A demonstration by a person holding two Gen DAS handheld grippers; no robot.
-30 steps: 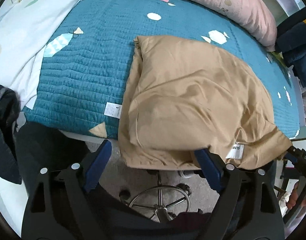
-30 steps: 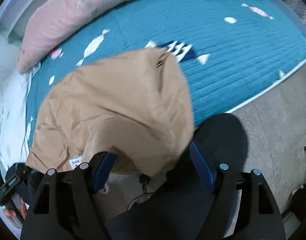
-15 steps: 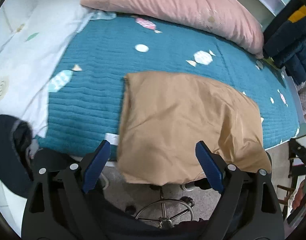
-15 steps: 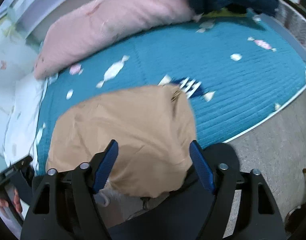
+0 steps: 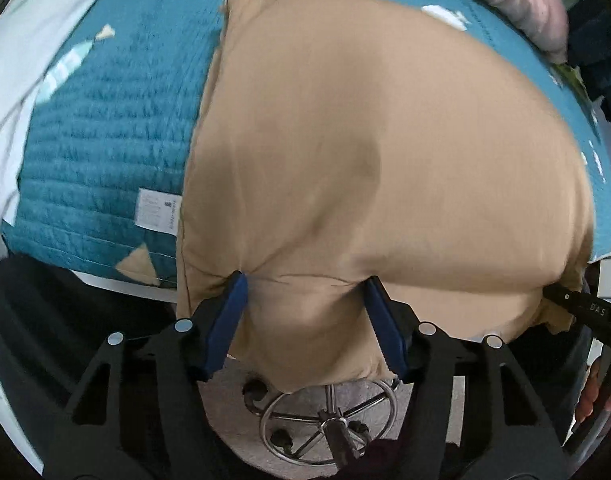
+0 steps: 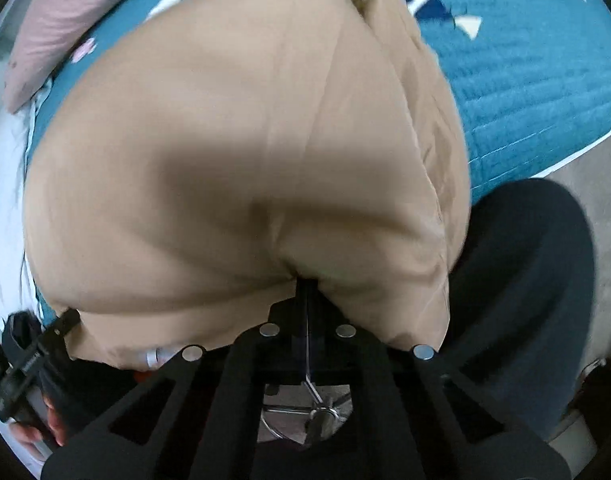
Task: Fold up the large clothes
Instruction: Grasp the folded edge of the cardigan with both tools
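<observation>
Both my hands have dropped toward the bed edge, and the tan cloth (image 5: 385, 152) now fills each view. My left gripper (image 5: 305, 292) points steeply down; its jaws have just been closing, tips dug into the hem, which bunches between them. My right gripper (image 6: 305, 284) is pressed together, pinching the cloth at lower centre over the teal quilt (image 6: 525, 80).

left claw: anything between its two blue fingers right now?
Yes. In the left wrist view the tan garment's near edge fills the gap between the left claw's fingers, whose jaws have just been closing.
</observation>
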